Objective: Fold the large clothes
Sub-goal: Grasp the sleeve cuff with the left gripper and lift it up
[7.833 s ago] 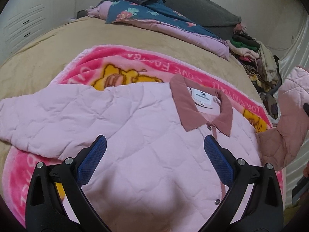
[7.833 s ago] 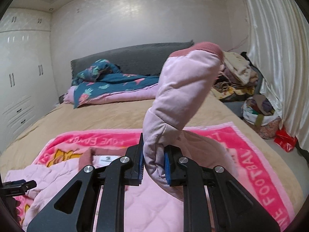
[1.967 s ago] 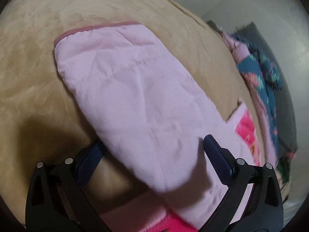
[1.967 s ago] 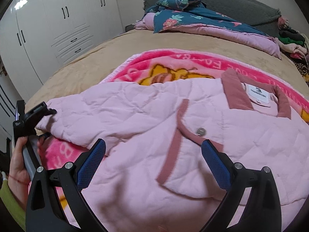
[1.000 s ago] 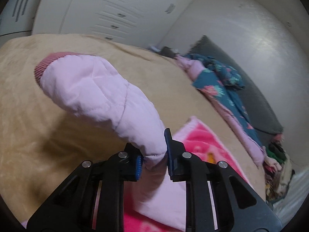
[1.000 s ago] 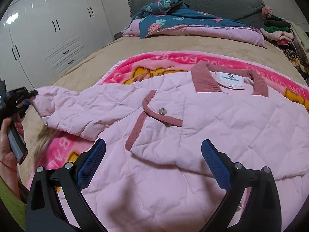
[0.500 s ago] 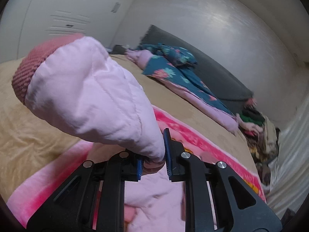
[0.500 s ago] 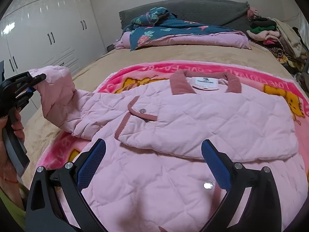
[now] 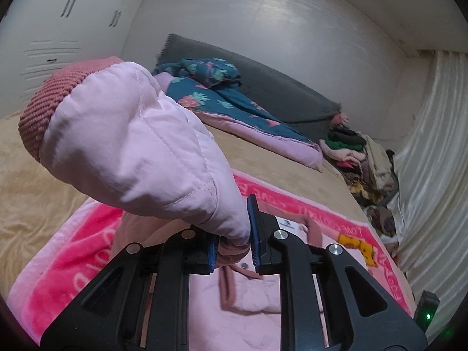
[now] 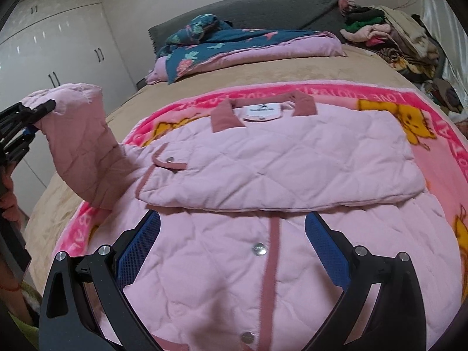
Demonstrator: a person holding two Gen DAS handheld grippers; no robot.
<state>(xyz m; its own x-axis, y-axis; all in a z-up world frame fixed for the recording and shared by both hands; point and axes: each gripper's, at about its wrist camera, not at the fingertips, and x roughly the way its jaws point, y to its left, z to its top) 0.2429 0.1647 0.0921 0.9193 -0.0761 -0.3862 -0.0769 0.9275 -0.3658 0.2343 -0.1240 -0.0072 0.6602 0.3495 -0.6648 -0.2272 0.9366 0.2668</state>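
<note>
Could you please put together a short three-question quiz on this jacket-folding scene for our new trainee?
1. True or false: the right gripper is shut on the pink quilted jacket.
2. What does the left gripper hold? A) collar B) sleeve C) cartoon blanket
3. Fill in: the other sleeve lies folded across the jacket's ____.

Key: 1 false, it is open; 2 B; 3 chest.

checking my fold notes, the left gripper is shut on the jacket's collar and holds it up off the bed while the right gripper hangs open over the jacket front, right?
Not quite. The left gripper is shut on the jacket's sleeve, near its knit cuff, not the collar. The collar lies flat on the pink blanket, as the right wrist view shows. The right gripper is open over the jacket front.
</note>
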